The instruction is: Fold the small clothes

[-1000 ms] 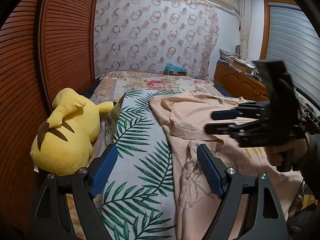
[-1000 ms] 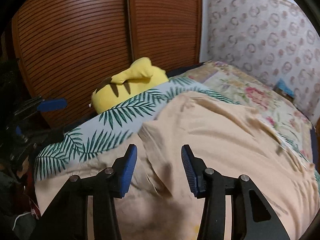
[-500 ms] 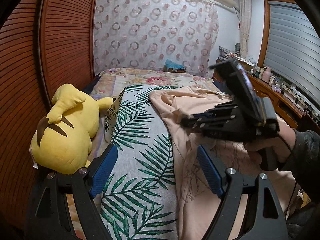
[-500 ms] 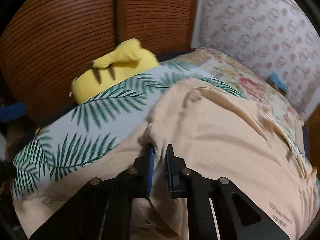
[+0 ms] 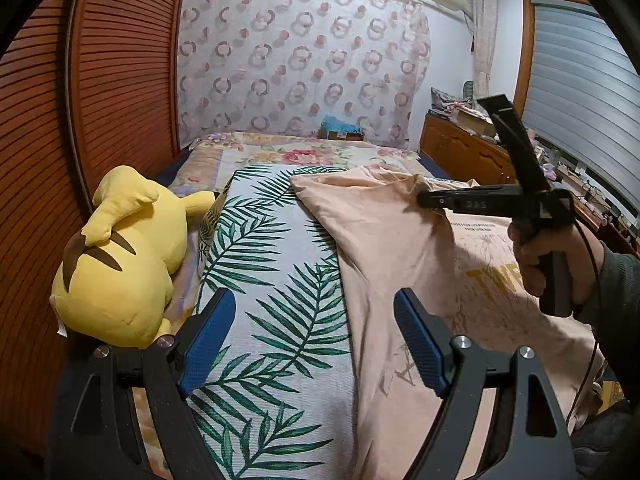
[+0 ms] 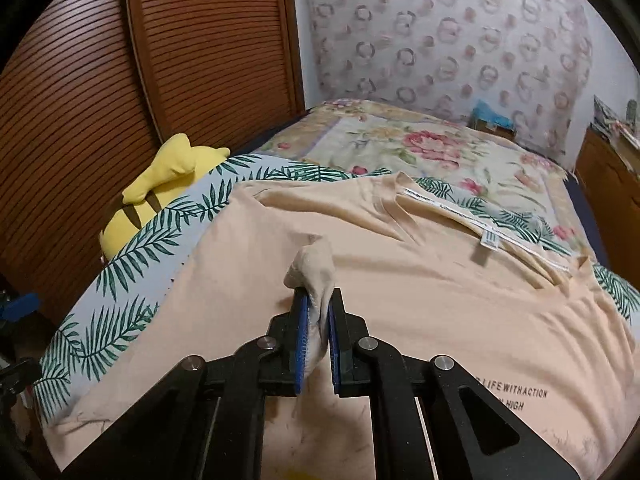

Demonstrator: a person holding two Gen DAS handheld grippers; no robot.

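My right gripper [image 6: 318, 316] has its jaws clamped on a pinched fold of the peach T-shirt [image 6: 400, 280], which lies spread on the bed [image 5: 280, 264]. My left gripper [image 5: 314, 340] hangs with jaws wide apart over the shirt's left edge, I think not touching. The leaf-print cover beside that edge is free up to the yellow plush toy [image 5: 120, 256].

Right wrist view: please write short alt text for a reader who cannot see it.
The right gripper is shut on a bunched fold of a peach T-shirt spread over a leaf-print bedcover. A yellow plush toy lies beside wooden slatted doors.
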